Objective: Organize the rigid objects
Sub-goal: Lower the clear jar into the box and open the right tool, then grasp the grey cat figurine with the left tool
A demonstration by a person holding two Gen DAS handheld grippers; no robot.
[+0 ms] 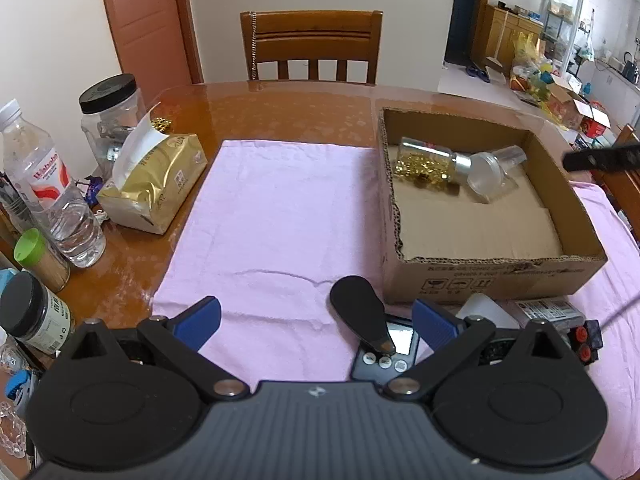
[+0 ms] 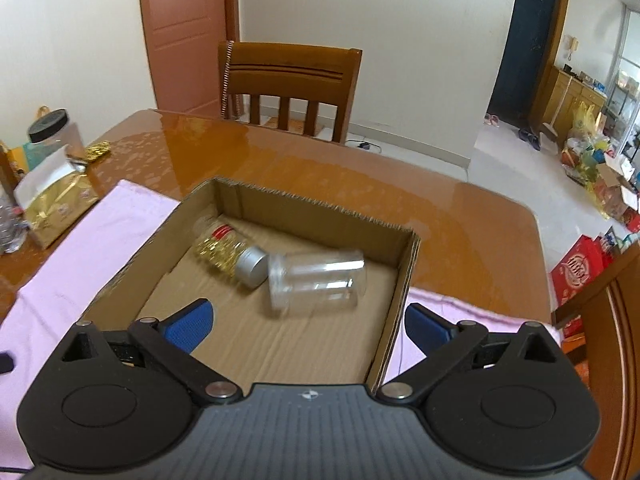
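An open cardboard box (image 1: 480,276) (image 2: 392,276) stands on a pink cloth (image 1: 272,216). Inside lie a bottle of gold capsules with a silver cap (image 1: 428,162) (image 2: 230,252) and an empty clear plastic jar (image 1: 494,170) (image 2: 318,282), both on their sides and touching. My left gripper (image 1: 316,320) is open and empty over the cloth, just left of the box. Between its fingers lies a black spoon-shaped scale (image 1: 364,320). My right gripper (image 2: 308,326) is open and empty above the box's near part, the jar just ahead of it.
On the wooden table's left stand a gold tissue pack (image 1: 154,184), a water bottle (image 1: 48,188), a black-lidded clear jar (image 1: 110,116) and smaller jars (image 1: 36,312). A white object (image 1: 486,310) and small boxes (image 1: 552,312) lie in front of the box. A wooden chair (image 1: 312,46) stands behind the table.
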